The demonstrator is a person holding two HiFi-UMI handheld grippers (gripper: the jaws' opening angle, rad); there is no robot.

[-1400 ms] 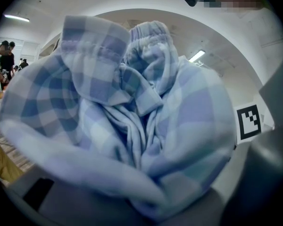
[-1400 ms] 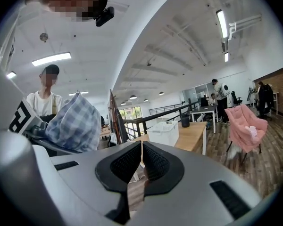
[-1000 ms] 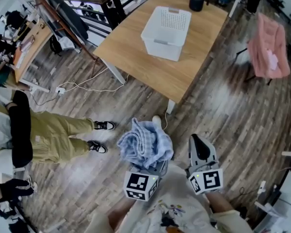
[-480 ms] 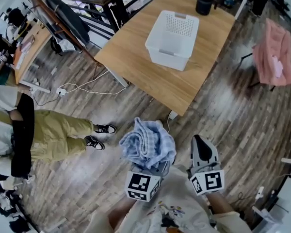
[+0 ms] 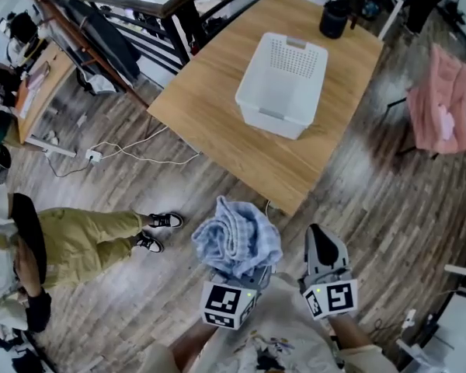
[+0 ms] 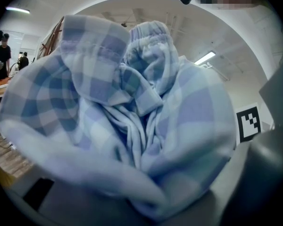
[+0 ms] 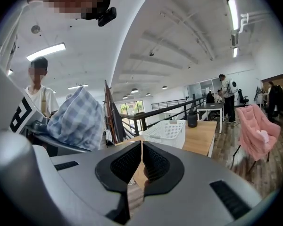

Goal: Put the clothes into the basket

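A bundle of blue-and-white checked cloth [image 5: 237, 239] is bunched up in my left gripper [image 5: 241, 269], which is shut on it; the same checked cloth [image 6: 132, 112] fills the left gripper view and hides the jaws. The checked cloth [image 7: 78, 119] also shows at the left of the right gripper view. My right gripper [image 5: 324, 247] is beside it, shut with nothing between its pads [image 7: 141, 166]. A white perforated basket [image 5: 283, 84] stands empty on the wooden table [image 5: 217, 107] ahead; the basket [image 7: 167, 131] is also seen beyond the right jaws.
A pink garment [image 5: 441, 99] hangs over a chair at the right. A person in olive trousers [image 5: 85, 235] stands at the left. A dark pot [image 5: 335, 18] sits at the table's far corner. A white cable [image 5: 140, 150] trails on the wood floor. Black railing [image 5: 140, 10] runs behind.
The view has moved forward: the table and basket now sit slightly nearer and further right. The person at the left has shifted back. Both grippers keep their hold and place.
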